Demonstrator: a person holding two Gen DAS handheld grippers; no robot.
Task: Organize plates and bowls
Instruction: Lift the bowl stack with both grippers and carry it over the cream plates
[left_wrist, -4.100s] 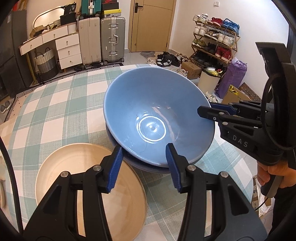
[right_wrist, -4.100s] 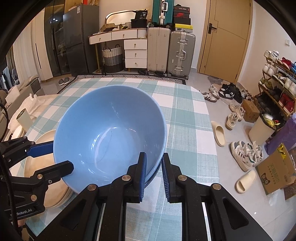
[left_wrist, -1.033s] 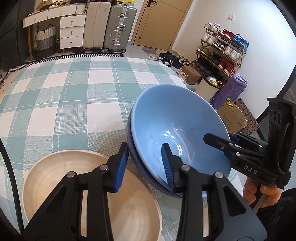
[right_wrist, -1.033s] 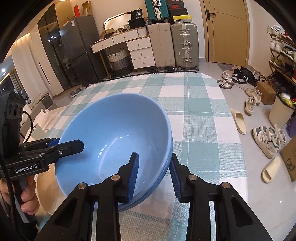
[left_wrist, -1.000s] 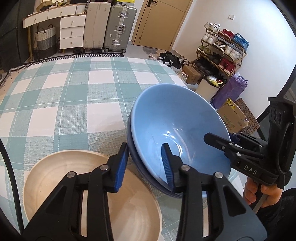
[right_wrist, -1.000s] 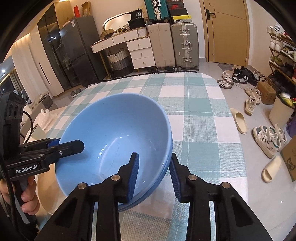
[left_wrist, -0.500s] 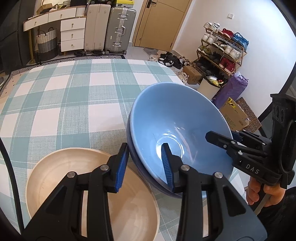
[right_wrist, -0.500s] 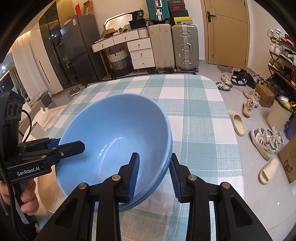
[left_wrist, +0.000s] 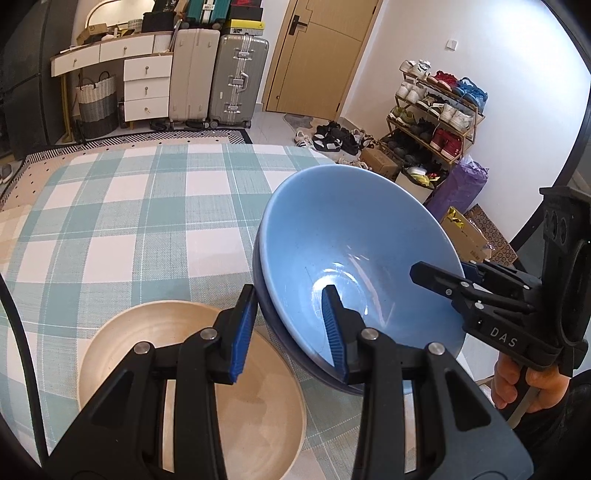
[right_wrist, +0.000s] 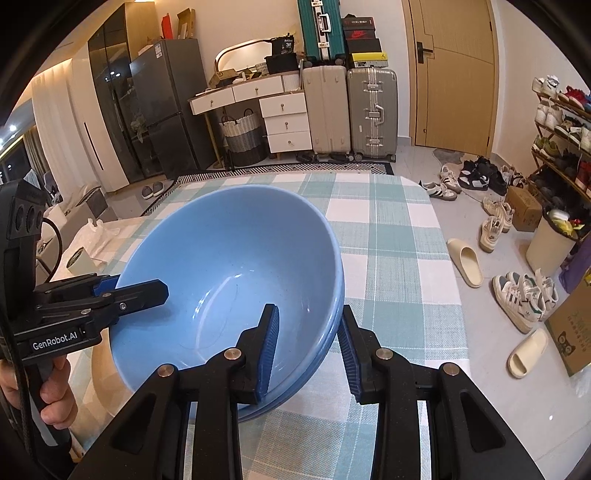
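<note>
The round table under its green-and-white checked cloth (left_wrist: 122, 206) is my landmark. Above its near right edge I hold two nested sky-blue ceramic bowls (left_wrist: 354, 251), one sitting inside the other, tilted and seemingly clear of the cloth. My left gripper (left_wrist: 288, 328) clamps the near-left part of the doubled rim, one pad inside the upper bowl and one outside the lower. My right gripper (right_wrist: 308, 350) clamps the opposite side of the rim the same way. Just left of the blue pair, on the table's near edge, sits a wide shallow cream-coloured bowl (left_wrist: 184, 387), empty and partly beneath the blue stack.

The risks, as I judge them: the glazed rims are slick, and each grip pinches two walls at once, so the lower bowl could slide free if either grip loosens or my hands drift apart. More tilt could let the upper bowl shift inside the lower. Setting down too low over the cream bowl could knock rim on rim and chip it.

Count: one table, two blue bowls, one cream bowl, two grippers.
</note>
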